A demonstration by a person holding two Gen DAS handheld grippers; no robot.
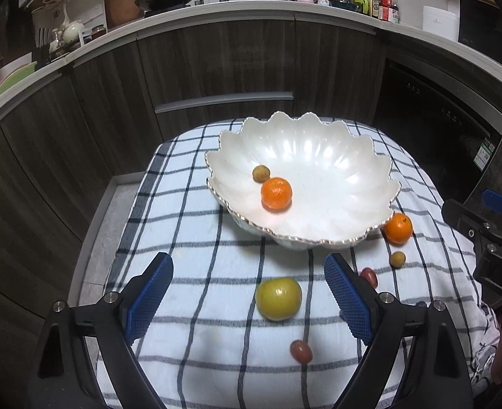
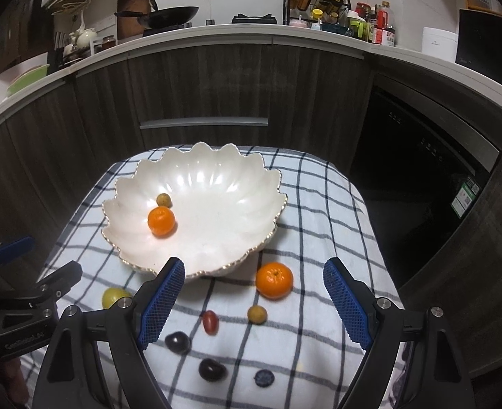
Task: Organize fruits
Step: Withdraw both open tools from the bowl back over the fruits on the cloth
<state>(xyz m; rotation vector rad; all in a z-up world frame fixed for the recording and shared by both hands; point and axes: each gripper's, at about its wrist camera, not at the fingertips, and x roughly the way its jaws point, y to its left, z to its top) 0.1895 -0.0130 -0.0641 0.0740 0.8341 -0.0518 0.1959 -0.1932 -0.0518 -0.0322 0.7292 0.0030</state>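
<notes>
Both tools are wide open with nothing in them. Nearest the left tool [image 1: 249,298], a green apple [image 1: 278,299] sits on the checked cloth [image 1: 196,272] right between its fingers, with a small reddish fruit [image 1: 301,351] closer in. Its right finger half hides another red one [image 1: 369,276]. Under the right tool [image 2: 254,301] are three dark fruits, hard to identify, plus a red tomato [image 2: 210,321]. Closer to the white bowl [image 2: 217,184] is a loose orange [image 2: 273,279]. Inside the bowl: an orange [image 2: 161,221] and a small tan fruit [image 2: 163,199].
</notes>
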